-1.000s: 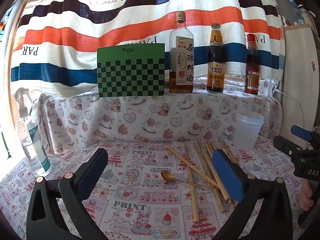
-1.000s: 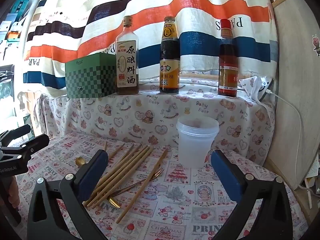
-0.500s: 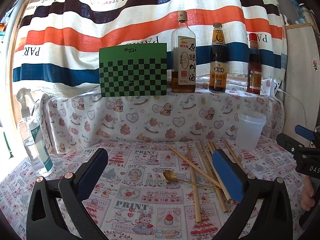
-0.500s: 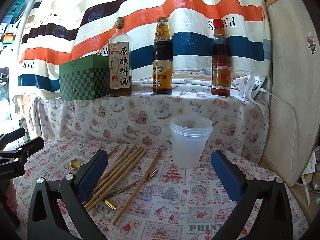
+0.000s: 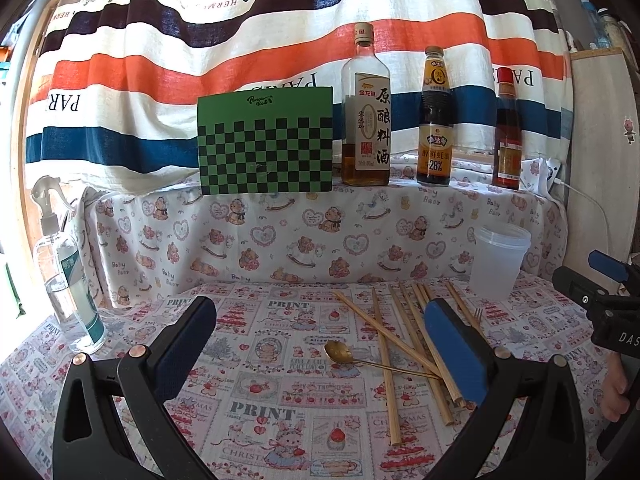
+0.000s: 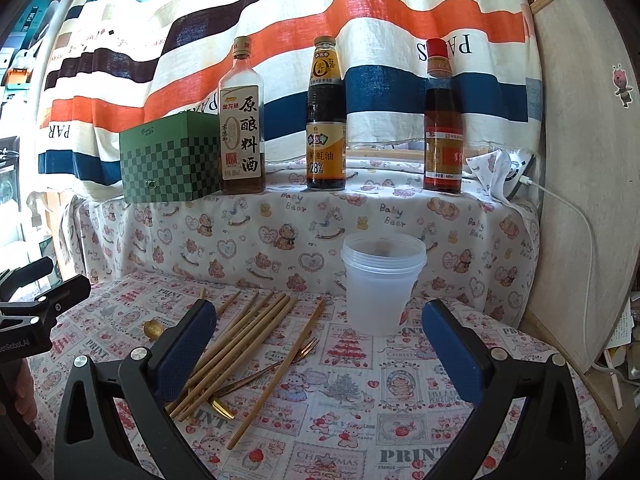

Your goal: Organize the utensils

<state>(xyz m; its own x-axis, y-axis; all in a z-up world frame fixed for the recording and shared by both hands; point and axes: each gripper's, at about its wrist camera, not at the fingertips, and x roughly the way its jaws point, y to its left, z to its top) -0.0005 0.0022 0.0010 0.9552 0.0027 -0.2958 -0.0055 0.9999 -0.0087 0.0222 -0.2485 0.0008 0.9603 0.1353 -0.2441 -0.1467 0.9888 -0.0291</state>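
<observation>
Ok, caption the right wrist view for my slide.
Open right gripper above scattered chopsticks, a fork and an empty plastic cup.

A: What's between the left gripper's [image 5: 320,340] blue pads?

B: Nothing; the jaws stand wide apart above the printed tablecloth [image 5: 256,412].

A: And the utensils?

B: Bamboo chopsticks [image 5: 404,336] lie scattered and crossing just ahead of the right-hand pad. A gold spoon [image 5: 340,351] lies with its bowl to the left and its handle running under them. A small fork [image 5: 477,315] shows beyond the pad.

A: The container?

B: A translucent plastic cup [image 5: 498,262] stands upright behind the chopsticks, near the right gripper [image 5: 600,296] at the frame's edge.

A: Anything else?

B: A spray bottle [image 5: 66,280] far left; a green checkered box [image 5: 266,140] and three sauce bottles [image 5: 434,120] on the ledge.
</observation>
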